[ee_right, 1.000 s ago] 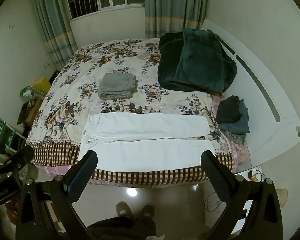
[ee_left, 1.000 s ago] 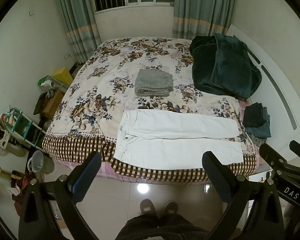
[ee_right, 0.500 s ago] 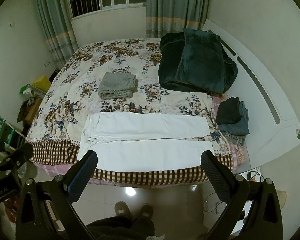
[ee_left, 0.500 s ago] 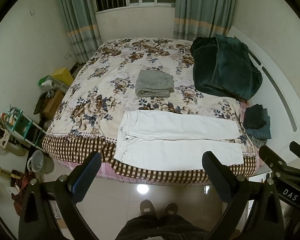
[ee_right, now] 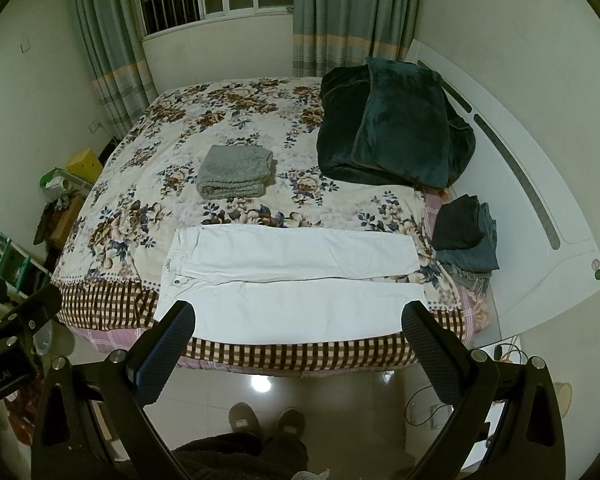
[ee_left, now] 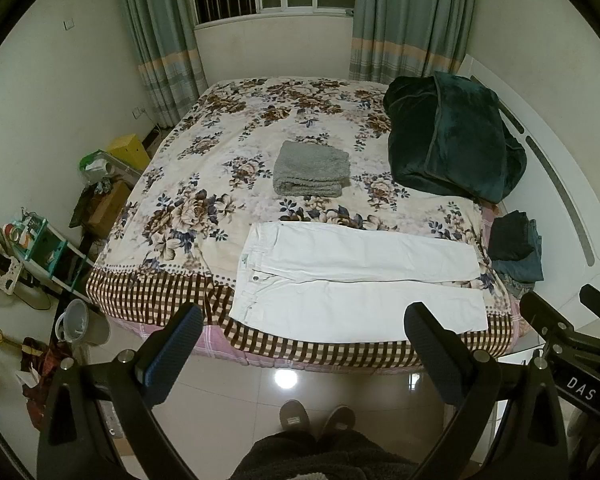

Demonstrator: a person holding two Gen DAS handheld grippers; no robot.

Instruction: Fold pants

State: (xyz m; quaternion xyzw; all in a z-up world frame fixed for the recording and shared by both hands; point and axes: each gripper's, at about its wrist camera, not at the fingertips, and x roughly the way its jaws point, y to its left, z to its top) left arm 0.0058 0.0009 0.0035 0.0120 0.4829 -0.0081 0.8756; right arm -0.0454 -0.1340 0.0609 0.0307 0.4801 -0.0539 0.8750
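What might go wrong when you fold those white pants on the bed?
The white pants lie right along the bed's near edge, so a tug might slide them onto the floor. Both grippers, left and right, hang open and away from the cloth, so a grab may pinch the bedspread too.

Left gripper [ee_left: 303,322]: jaws spread wide, empty, held above the floor. Right gripper [ee_right: 298,320]: same, spread wide, empty. Person's slippered feet [ee_left: 317,420] together below, standing.
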